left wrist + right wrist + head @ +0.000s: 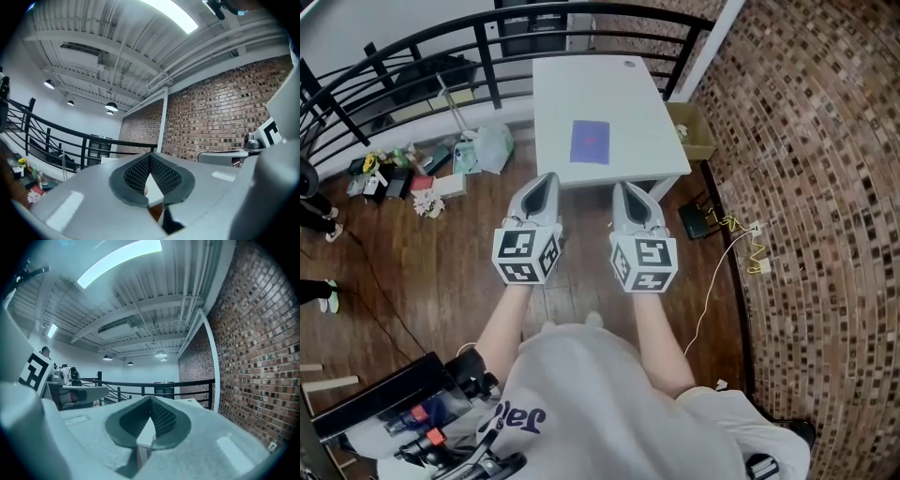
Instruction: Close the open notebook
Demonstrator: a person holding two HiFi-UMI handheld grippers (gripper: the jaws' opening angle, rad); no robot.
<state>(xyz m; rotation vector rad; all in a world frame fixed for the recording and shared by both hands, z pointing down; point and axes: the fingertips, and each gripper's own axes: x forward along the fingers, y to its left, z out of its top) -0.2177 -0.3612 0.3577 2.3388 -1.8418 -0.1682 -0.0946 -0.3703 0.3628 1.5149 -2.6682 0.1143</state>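
notebook (pixel 590 142): flat, mid table (pixel 553 84), purple face up | handling: likely light, thin, floppy; lift by a free cover edge | left gripper (pixel 546 186), right gripper (pixel 624 192): clenched, empty, just short of table

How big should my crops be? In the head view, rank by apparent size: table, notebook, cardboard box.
1. table, clearly largest.
2-3. notebook and box look alike; the box stands on the floor, farther from the camera, so I leave them unranked.
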